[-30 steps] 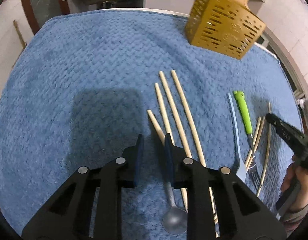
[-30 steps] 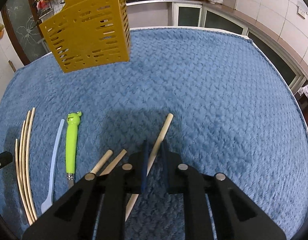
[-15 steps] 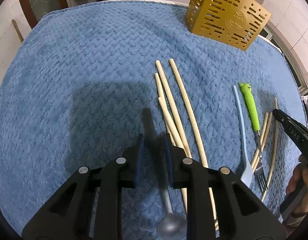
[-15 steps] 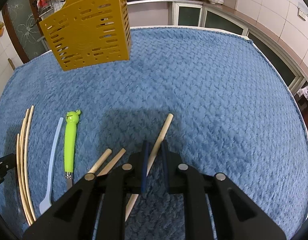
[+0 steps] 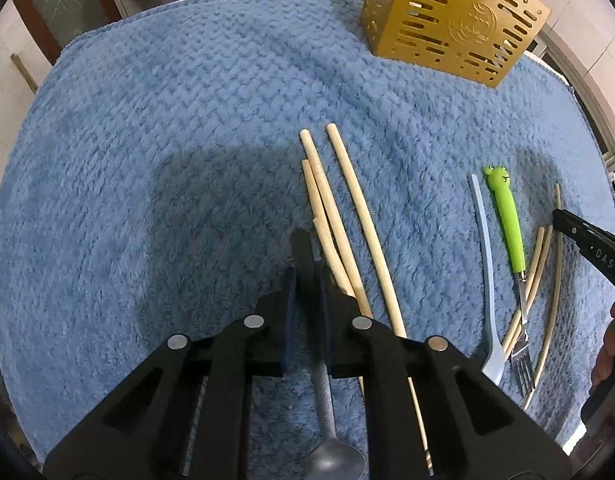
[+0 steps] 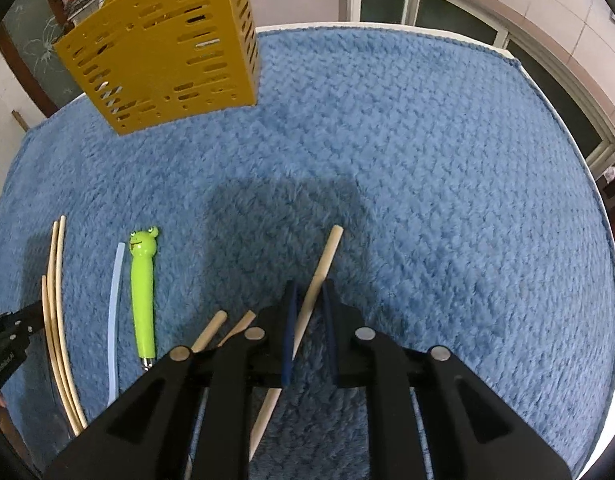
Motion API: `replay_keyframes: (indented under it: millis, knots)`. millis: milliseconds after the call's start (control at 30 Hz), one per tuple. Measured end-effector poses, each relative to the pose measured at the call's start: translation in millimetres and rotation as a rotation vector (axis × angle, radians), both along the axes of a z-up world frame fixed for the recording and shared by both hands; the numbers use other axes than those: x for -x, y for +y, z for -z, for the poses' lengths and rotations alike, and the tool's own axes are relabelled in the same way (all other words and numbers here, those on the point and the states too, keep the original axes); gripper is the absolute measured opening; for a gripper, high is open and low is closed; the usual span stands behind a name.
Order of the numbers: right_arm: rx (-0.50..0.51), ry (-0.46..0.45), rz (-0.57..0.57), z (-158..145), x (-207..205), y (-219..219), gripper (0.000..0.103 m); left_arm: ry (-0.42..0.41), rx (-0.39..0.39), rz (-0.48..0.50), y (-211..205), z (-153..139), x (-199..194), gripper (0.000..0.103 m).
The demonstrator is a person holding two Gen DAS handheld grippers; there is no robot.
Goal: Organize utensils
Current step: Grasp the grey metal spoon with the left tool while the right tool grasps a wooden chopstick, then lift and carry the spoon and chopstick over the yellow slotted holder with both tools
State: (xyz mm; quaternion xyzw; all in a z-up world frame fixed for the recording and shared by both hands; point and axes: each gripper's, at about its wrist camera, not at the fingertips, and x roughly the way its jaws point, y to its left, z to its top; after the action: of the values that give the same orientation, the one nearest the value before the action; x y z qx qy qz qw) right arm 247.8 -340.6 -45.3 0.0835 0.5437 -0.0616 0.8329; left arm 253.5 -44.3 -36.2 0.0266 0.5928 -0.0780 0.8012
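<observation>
Both wrist fisheyes angled steeply down, close over blue towel (image 5: 187, 160). Yellow holder (image 5: 451, 20) at 1 o'clock in left view, 11 o'clock in right. Shared: holder, green frog-handled fork (image 6: 143, 292), towel centre.

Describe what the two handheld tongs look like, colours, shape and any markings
Both the left tongs and right tongs are matte black plastic with triangular cutouts, round silver pivot pins and dark blue pads. Seen from the left camera, the right tongs' side carries small pale lettering. No cables or sleeves show.
</observation>
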Motion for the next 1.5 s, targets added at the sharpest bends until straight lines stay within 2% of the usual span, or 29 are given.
replay_keyframes:
  millis: [233, 467, 633, 833, 933, 1100, 1233, 1400, 1433, 1467, 1500]
  knots:
    - [-0.015, -0.074, -0.027, -10, 10, 1, 0.006, -0.019, 0.052, -0.009, 9, 0, 0, 0.008]
    - [-0.039, -0.218, -0.05, -36, 30, -4, 0.006, -0.119, 0.126, -0.028, 21, -28, 14, 0.008]
    - [-0.087, -0.359, -0.044, -58, 36, -12, 0.006, -0.271, 0.197, -0.018, 21, -65, 22, 0.008]
    - [-0.111, -0.596, -0.057, -90, 40, -14, 0.006, -0.469, 0.296, 0.036, 1, -101, 23, 0.008]
    - [-0.109, -0.717, -0.044, -107, 37, -15, 0.006, -0.537, 0.342, 0.051, -4, -113, 14, 0.008]
    - [-0.091, -0.876, -0.041, -138, 22, -16, 0.006, -0.653, 0.372, 0.05, -21, -138, -8, 0.008]
    - [-0.103, -0.978, -0.032, -165, -1, -17, 0.006, -0.78, 0.356, 0.036, -35, -167, -30, 0.008]
    - [-0.083, -1.154, -0.014, -201, -29, -13, 0.006, -0.912, 0.336, -0.006, -48, -206, -65, 0.008]
    - [-0.069, -1.179, -0.009, -208, -38, -10, 0.006, -0.924, 0.351, -0.007, -49, -212, -72, 0.008]
    - [-0.065, -1.191, -0.006, -210, -41, -7, 0.006, -0.922, 0.368, 0.006, -52, -218, -82, 0.0]
    - [-0.069, -1.204, -0.007, -214, -49, -6, 0.006, -0.909, 0.385, 0.027, -57, -221, -91, 0.0]
